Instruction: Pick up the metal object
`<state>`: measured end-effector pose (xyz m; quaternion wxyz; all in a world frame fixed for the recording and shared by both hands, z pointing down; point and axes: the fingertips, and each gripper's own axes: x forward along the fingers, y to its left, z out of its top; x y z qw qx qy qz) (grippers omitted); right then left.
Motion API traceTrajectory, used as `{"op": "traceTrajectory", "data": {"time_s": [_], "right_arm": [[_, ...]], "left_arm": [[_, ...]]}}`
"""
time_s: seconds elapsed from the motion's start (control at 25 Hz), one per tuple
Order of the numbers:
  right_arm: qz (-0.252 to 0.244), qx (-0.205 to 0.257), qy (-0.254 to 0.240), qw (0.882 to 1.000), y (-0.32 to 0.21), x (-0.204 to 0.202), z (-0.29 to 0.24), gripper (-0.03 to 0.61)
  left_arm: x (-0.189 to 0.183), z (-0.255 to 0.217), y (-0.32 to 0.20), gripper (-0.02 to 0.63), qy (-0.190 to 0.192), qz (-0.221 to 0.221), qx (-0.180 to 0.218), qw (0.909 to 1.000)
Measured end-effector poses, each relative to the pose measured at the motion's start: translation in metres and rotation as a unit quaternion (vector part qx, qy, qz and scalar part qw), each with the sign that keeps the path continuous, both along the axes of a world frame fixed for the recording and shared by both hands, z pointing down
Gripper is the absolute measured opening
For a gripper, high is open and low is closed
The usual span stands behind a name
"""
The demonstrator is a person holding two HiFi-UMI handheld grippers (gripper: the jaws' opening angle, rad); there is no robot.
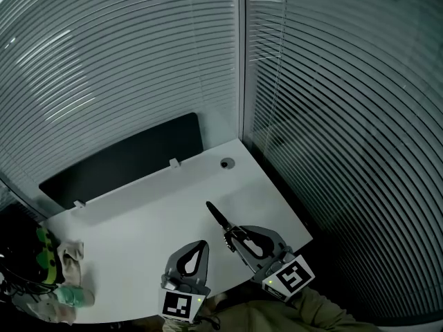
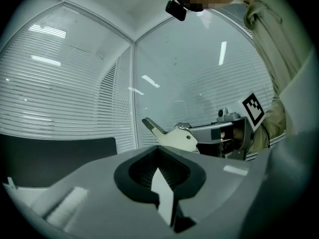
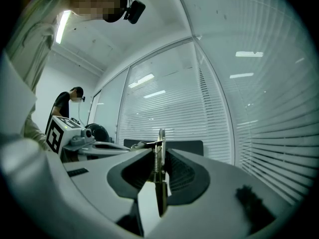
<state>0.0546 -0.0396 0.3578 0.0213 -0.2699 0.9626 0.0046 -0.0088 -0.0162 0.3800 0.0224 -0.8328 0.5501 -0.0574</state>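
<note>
Spanning both walls: pale horizontal window blinds [image 1: 138,61]. Below them is a white curved-edge desk [image 1: 159,206] with a black rectangular panel [image 1: 124,161] along its far side. The left gripper [image 1: 202,243] hovers over the near edge, its jaws together with nothing between them. The right gripper [image 1: 232,236] is clamped on the slim spring-loaded metal object [image 1: 216,216], which pokes forward from the jaws over the desk's right half. A crumpled light cloth [image 1: 71,258] lies at the desk's left end.
</note>
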Motion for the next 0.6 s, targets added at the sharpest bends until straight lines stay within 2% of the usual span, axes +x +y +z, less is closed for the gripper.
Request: {"op": "traceTrajectory", "data": {"time_s": [0.6], "right_arm": [[0.006, -0.002, -0.002, 1.0, 0.005, -0.014, 0.006, 0.091]], "left_arm": [[-0.012, 0.005, 0.005, 0.006, 0.003, 0.006, -0.002, 1.0]]}}
